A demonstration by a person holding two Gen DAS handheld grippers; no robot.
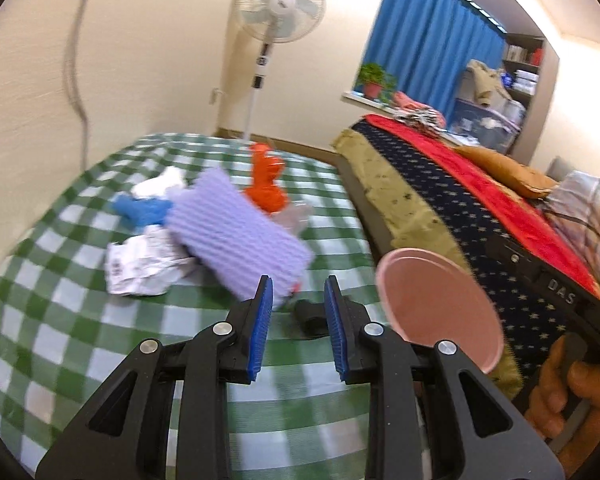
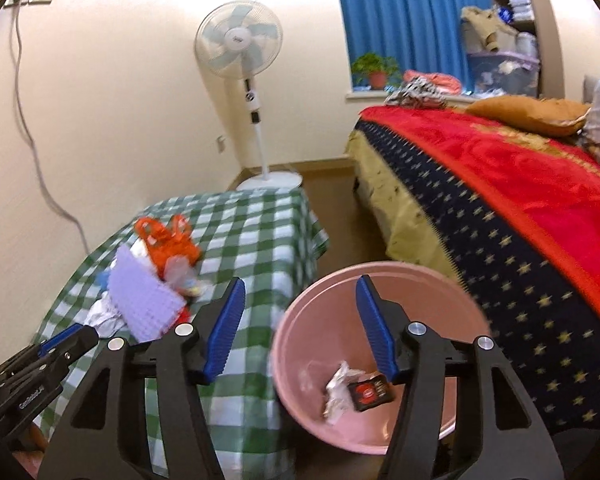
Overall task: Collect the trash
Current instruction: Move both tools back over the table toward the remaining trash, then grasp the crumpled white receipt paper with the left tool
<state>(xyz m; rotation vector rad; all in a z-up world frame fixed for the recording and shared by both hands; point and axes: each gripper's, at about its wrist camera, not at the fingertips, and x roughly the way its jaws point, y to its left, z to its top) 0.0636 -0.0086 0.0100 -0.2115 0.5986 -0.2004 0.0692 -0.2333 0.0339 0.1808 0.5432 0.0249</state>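
A pile of trash lies on the green checked table (image 1: 80, 320): a lilac ribbed foam sheet (image 1: 236, 236), crumpled white paper (image 1: 140, 268), a blue scrap (image 1: 142, 208), an orange plastic bag (image 1: 266, 184) and clear wrap. A small black item (image 1: 312, 316) lies just beyond my left gripper (image 1: 298, 292), which is open and empty over the table, close to the foam sheet. My right gripper (image 2: 300, 292) is open and empty above a pink bin (image 2: 300, 344) on the floor right of the table. The bin holds crumpled wrap (image 2: 338, 392) and a black packet (image 2: 370, 392). The pile (image 2: 148, 288) shows there too.
A bed with a red and navy starred blanket (image 2: 520, 208) stands to the right, across a narrow floor gap. A standing fan (image 2: 240, 48) is in the corner behind the table. A cable hangs on the left wall. Blue curtains and a potted plant are at the window.
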